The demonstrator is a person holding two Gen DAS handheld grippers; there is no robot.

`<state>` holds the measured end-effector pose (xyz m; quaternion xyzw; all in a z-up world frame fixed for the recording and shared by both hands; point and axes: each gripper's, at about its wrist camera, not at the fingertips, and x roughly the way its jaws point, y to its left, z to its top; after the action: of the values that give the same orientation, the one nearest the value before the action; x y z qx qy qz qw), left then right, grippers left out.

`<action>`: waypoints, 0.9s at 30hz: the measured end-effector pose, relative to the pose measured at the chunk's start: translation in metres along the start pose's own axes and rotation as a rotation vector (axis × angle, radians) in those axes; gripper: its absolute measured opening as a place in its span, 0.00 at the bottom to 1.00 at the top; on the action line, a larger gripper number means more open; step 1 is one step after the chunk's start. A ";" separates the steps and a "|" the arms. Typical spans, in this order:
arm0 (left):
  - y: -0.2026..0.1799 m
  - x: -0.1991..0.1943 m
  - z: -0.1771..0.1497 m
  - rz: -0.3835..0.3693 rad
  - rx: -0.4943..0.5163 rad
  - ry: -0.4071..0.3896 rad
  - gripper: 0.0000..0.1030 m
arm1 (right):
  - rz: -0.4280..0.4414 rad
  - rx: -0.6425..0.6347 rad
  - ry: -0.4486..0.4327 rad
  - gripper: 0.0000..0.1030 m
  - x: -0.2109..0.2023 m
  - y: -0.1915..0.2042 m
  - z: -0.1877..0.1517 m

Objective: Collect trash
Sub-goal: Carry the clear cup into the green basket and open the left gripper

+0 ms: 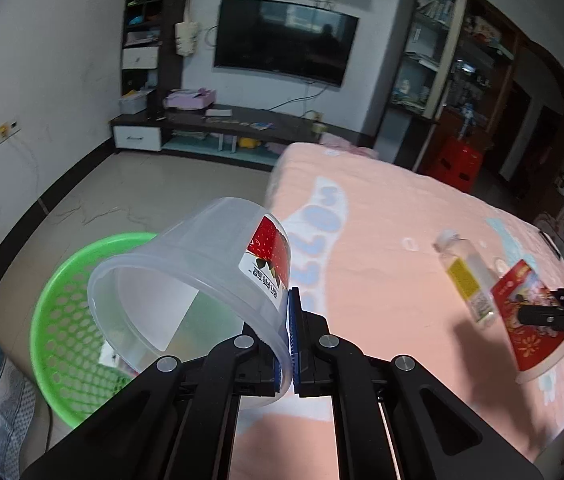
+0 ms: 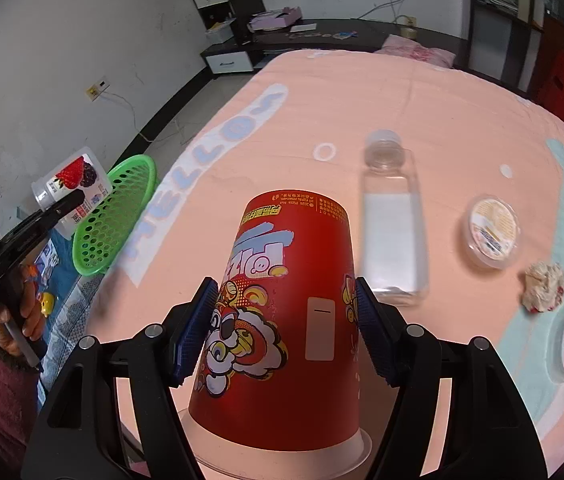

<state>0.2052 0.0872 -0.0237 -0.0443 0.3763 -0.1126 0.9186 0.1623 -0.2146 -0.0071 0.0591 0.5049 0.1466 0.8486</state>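
On the pink sheet (image 2: 421, 92) — "HELLO" — beside red cup (image 2: 282, 320).

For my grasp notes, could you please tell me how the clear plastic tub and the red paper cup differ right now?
The clear plastic tub is see-through with a small fruit label; the red paper cup is opaque and printed all over. The tub is pinched by its thin rim in the left claw; the cup is held across its body by the right claw. The tub is near the green basket; the cup is over the pink cloth. Both are held.

Each camera sits close behind its own gripper's fingers, angled down over the pink bed (image 1: 401, 216). Both face the television wall and share the bed's left edge, the green basket (image 1: 62, 304) and the clear bottle (image 2: 395, 220).
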 end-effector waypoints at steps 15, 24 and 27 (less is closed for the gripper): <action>0.102 0.041 -0.020 0.144 -0.161 0.127 0.25 | 0.069 -0.080 0.001 0.66 0.025 0.066 0.035; 0.124 0.036 -0.027 0.159 -0.223 0.114 0.52 | 0.123 -0.130 0.004 0.66 0.042 0.107 0.054; 0.128 0.027 -0.030 0.167 -0.234 0.099 0.52 | 0.142 -0.155 0.008 0.66 0.051 0.125 0.062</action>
<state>0.2249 0.2052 -0.0849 -0.1141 0.4341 0.0069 0.8936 0.2156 -0.0773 0.0108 0.0281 0.4901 0.2452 0.8360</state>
